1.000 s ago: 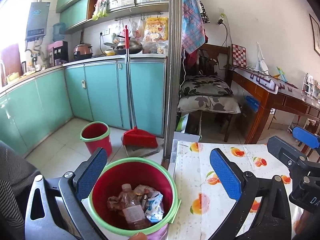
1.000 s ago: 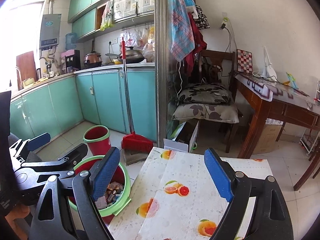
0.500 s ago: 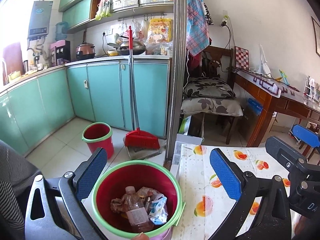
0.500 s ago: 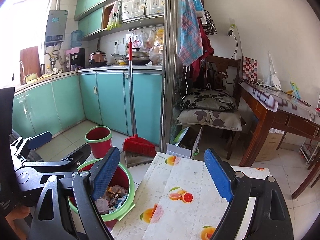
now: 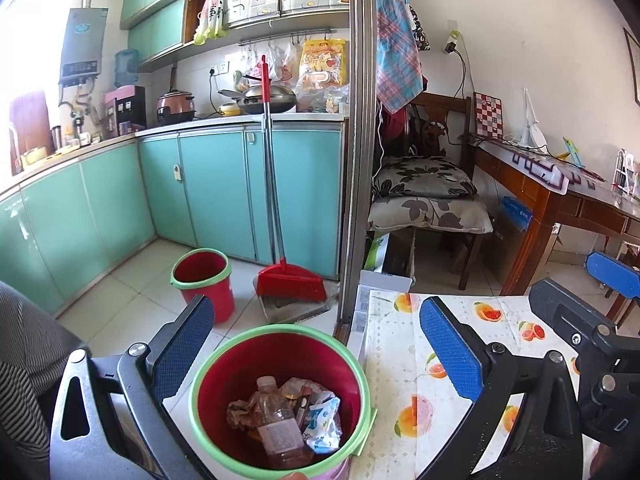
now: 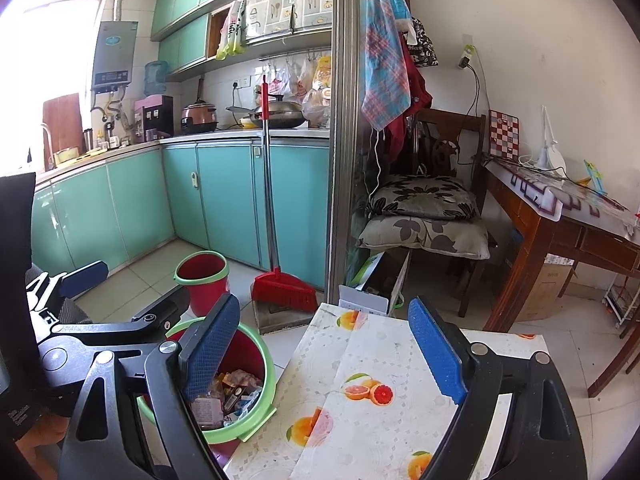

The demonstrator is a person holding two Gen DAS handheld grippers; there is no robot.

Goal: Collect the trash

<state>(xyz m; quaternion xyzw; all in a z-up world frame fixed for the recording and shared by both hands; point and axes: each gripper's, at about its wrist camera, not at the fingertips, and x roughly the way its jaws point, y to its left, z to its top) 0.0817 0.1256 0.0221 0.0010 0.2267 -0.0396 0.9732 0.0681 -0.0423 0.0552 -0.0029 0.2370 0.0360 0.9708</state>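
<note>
The red bin (image 5: 280,364) stands off the table's (image 5: 404,364) left edge, likely so rubbish can be dropped straight in; a bottle (image 5: 280,432) and wrappers (image 5: 322,420) already lie inside. Left tongs (image 5: 316,354) gape empty above its rim, right tongs (image 6: 324,354) wide and empty over the bare table.

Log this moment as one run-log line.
left gripper: open, empty | right gripper: open, empty | near red bucket with green rim: holds plastic bottle and wrappers | fruit-print tablecloth: no trash visible
</note>
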